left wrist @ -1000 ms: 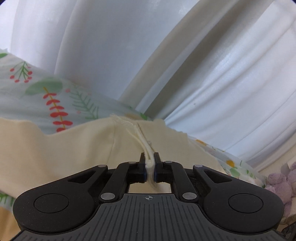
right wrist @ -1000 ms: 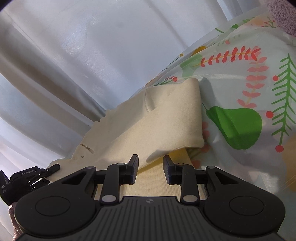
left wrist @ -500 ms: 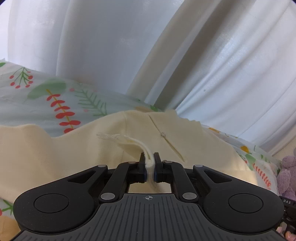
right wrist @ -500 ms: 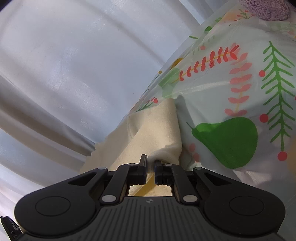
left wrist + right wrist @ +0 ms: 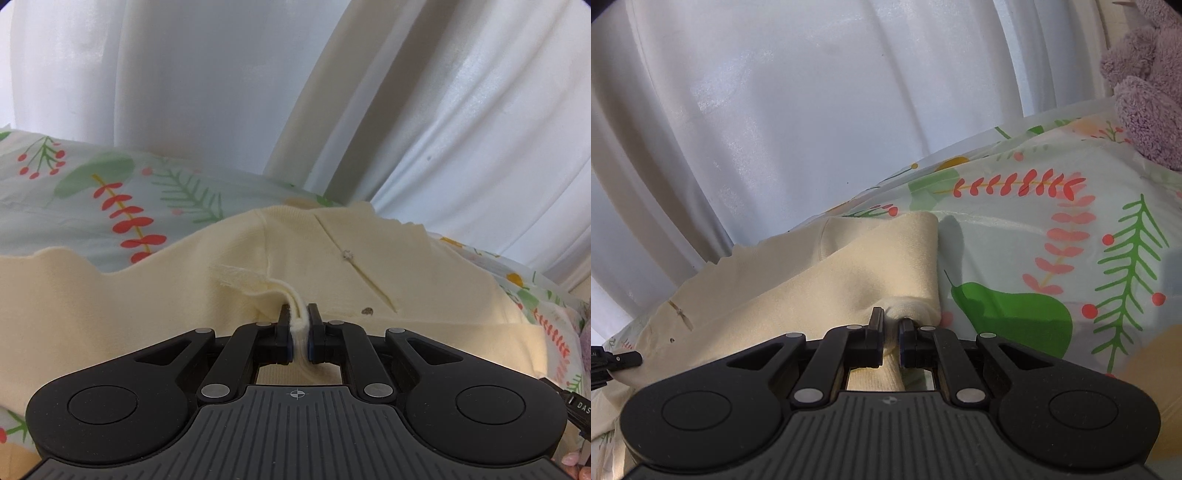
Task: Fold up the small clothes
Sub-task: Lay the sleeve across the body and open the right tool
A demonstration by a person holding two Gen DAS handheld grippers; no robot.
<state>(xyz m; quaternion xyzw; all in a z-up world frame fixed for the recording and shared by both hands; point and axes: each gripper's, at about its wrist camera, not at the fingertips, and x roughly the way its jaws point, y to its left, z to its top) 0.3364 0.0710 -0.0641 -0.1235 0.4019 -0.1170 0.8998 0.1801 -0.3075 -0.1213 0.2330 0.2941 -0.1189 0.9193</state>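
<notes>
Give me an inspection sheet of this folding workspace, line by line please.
Surface: printed tablecloth with leaves, berries and a green pear.
Job's things: cream garment lying on the cloth, one part folded over.
Clutter: purple plush toy at the far right edge.
Grippers: left gripper shut on a raised fold of the garment; right gripper shut on its rolled edge.
Cables: nothing seen.
Surroundings: white curtain hanging behind the surface.

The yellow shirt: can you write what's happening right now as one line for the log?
step: folding | left tool: shut on yellow shirt edge | right tool: shut on shirt's folded part | surface: leafy patterned sheet
</notes>
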